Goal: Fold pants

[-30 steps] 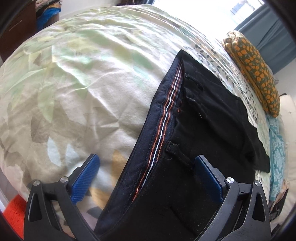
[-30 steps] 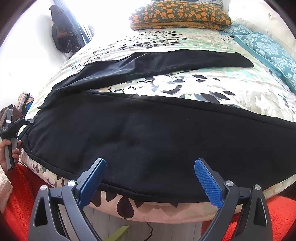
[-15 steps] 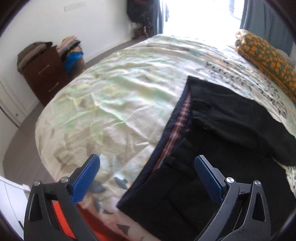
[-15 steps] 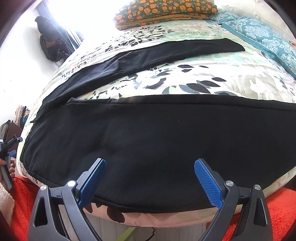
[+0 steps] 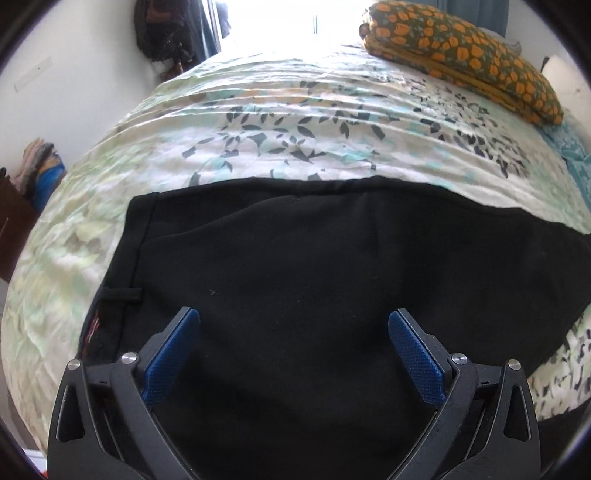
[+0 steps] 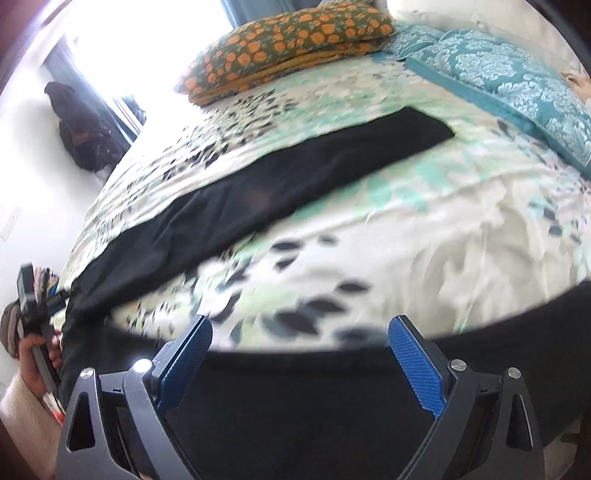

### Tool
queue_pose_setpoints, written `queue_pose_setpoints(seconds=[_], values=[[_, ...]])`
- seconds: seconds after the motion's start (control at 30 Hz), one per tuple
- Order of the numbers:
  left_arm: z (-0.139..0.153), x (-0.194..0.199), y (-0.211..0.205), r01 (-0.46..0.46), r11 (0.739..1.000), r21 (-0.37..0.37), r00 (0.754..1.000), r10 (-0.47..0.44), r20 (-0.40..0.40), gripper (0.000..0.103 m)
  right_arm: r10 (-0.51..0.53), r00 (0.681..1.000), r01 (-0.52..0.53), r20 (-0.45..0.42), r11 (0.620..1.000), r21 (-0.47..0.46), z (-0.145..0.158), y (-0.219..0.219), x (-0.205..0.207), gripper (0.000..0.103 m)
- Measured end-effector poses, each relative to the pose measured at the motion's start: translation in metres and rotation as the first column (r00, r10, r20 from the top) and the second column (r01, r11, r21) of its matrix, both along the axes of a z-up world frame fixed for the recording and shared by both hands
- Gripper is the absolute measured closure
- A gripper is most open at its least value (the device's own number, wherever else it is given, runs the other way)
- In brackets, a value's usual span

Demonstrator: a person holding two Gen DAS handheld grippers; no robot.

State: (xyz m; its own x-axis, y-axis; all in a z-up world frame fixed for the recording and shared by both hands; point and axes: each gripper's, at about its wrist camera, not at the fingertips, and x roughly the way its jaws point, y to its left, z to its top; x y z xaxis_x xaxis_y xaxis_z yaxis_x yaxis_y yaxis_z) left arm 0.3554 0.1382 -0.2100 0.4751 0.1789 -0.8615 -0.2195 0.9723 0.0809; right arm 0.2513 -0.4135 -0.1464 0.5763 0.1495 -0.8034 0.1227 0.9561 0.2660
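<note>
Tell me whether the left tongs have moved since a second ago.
Yes. The left tongs have swung right: the orange-patterned pillow, earlier at the right edge, now sits ahead, and the black pants fill the view under both open jaws.

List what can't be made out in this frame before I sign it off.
- Pants, left wrist view: near part cut off by the bottom edge and covered by the left tool.
- Near pant leg, right wrist view: its hem runs off the right edge.
- Bedspread, right wrist view: print smeared by motion blur.
- Window, left wrist view: blown out by glare.
</note>
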Motion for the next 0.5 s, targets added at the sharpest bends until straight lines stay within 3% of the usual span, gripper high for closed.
queue_pose_setpoints(seconds=[0.07,0.13,0.3,0.4,0.5], values=[[-0.026,0.0,0.0,0.019,1.0,0.022,1.0,-0.018,-0.003,0.0,-0.046,0.998,0.048,0.032,0.998,-0.042,0.014,-0.037,0.041,0.004],[-0.025,-0.013,0.003,0.017,1.0,0.007,0.996,-0.018,0.087,0.0,-0.093,0.995,0.095,0.026,0.992,-0.088,0.02,-0.074,0.09,0.004],[-0.025,-0.017,0.001,0.015,1.0,0.021,0.993,-0.017,0.121,0.0,-0.183,0.981,0.17,-0.062,0.971,-0.171,0.008,-0.152,0.212,0.004],[-0.026,-0.018,0.001,0.014,1.0,0.02,0.99,-0.017,0.141,0.0,-0.201,0.977,0.183,-0.069,0.961,-0.208,-0.002,-0.169,0.263,0.004],[-0.027,-0.018,0.001,0.015,1.0,0.02,0.988,-0.018,0.151,0.0,-0.152,0.977,0.115,-0.148,0.966,-0.231,-0.028,-0.165,0.306,0.004]])
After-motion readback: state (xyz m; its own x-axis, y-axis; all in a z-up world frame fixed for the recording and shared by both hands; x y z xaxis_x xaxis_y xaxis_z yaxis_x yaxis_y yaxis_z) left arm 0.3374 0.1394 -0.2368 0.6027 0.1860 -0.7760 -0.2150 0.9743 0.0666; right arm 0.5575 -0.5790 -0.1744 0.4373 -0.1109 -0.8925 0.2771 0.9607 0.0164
